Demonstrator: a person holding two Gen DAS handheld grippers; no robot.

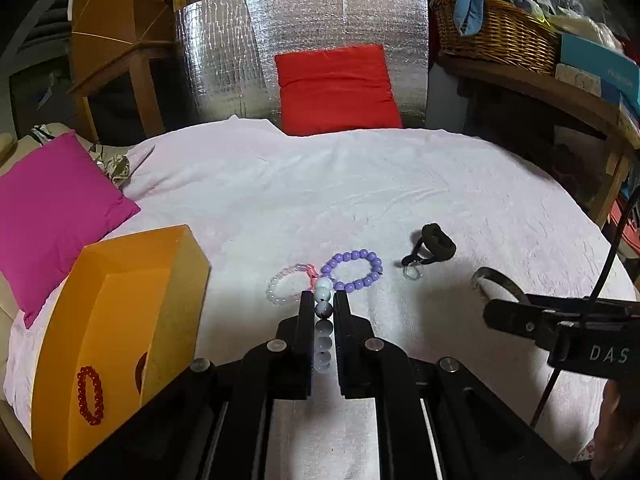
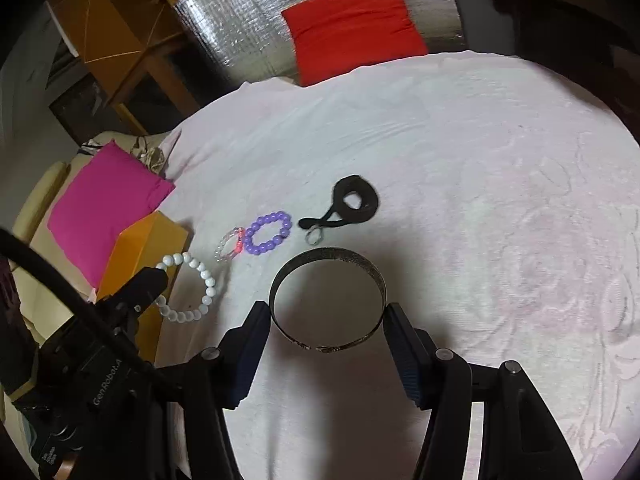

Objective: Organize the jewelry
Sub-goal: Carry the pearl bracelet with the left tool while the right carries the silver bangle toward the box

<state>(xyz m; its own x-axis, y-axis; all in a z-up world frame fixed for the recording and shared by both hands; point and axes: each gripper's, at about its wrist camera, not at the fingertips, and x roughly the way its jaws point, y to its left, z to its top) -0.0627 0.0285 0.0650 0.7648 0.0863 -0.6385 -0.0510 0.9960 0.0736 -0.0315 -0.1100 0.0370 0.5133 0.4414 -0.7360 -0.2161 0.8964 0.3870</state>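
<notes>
Jewelry sort, mid-haul: the left gripper [image 1: 323,300] is clamped narrow on a white bead bracelet [image 2: 192,292], pinched at one side so the rest of the loop hangs free above the white cloth [image 1: 360,200]. The orange box [image 1: 120,320] sits just to its left w/ a red bead bracelet [image 1: 90,395] already inside.

The right gripper [image 2: 328,316] stands about half-wide, its pads pressed on both sides of a dark metal bangle [image 2: 326,300]; the frames suggest the bangle is held, gap side toward the camera. The shadow on the cloth beneath suggests it's off the surface, but that's a judgement.

Still on the cloth, close together: a clear-pink bracelet [image 1: 288,282], a purple bead bracelet [image 1: 354,270], a small clear ring [image 1: 412,272] and a black strap piece [image 1: 434,244].

Step in hand, apparently: carry the white beads to the box. To do it well, keep the pinch firm, bring the dangling loop fully over the box opening before letting go, & release low so beads don't bounce out. The right side should hold off until the left clears the box, since both pieces seem bound for the same spot. The bangle's smooth metal could slip if pads loosen.
</notes>
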